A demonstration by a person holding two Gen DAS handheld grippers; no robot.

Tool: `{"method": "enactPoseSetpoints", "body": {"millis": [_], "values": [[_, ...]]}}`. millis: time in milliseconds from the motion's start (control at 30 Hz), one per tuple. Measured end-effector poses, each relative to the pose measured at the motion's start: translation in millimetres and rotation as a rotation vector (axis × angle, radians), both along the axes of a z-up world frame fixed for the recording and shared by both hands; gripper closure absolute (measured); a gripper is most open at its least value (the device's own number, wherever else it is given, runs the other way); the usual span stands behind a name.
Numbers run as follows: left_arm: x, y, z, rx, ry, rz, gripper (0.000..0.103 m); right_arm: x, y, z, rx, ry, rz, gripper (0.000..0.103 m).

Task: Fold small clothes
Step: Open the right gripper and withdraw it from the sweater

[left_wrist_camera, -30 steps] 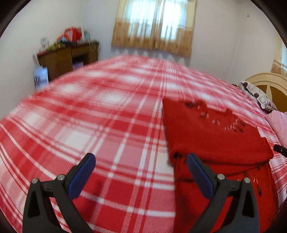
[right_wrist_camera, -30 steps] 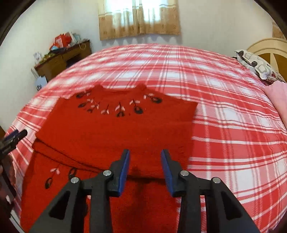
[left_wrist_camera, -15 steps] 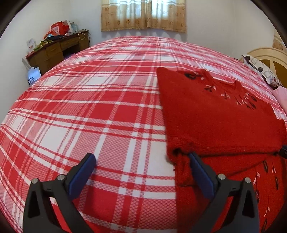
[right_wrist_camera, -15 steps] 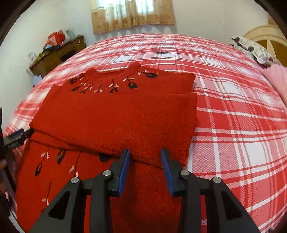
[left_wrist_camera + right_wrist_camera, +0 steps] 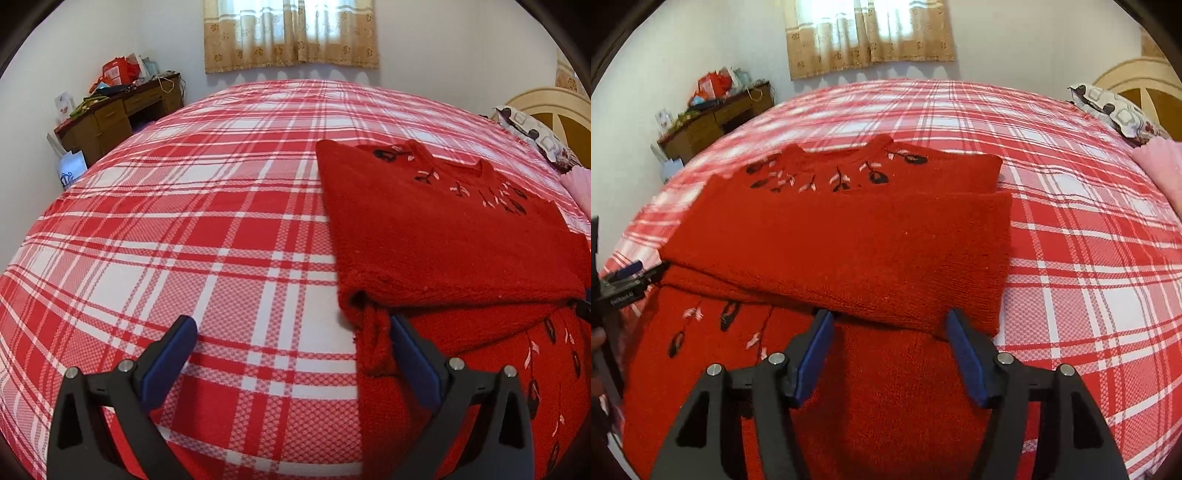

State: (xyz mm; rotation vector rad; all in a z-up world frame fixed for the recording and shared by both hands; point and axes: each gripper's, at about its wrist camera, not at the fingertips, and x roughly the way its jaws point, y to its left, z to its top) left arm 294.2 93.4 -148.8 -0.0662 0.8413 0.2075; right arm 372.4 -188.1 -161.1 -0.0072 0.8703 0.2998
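Note:
A red knitted sweater (image 5: 849, 243) with black and pink leaf embroidery lies on the plaid bed. A plain folded layer lies across its middle, below the neckline. My right gripper (image 5: 888, 321) hovers at the near edge of that layer. Its jaws are opening, and the pads stand clear of the knit with nothing pressed between them. My left gripper (image 5: 291, 332) is open wide at the sweater's (image 5: 443, 236) left side, mostly over bare bedspread, and its right finger (image 5: 410, 347) is by the rumpled left edge. The left gripper's tip (image 5: 624, 280) also shows in the right wrist view.
The red and white plaid bedspread (image 5: 184, 240) covers the whole bed. A cluttered wooden desk (image 5: 118, 114) stands at the back left by the wall. A patterned pillow (image 5: 1115, 110), a pink cloth (image 5: 1160, 166) and a cream headboard (image 5: 554, 110) are at the right.
The right gripper's jaws have spread apart and let go of the folded layer, which now rests flat on the sweater. The left gripper sank a little toward the bed and stayed open.

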Motion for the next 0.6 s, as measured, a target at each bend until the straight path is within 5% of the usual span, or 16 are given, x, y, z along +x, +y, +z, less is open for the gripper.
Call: {"method": "enactPoseSetpoints", "body": {"millis": [600], "values": [[-20.1,-9.9,6.1,-0.001,-0.024,-0.047,0.000,-16.0,-12.0,6.8,0.036,0.003,-0.042,0.038]]}}
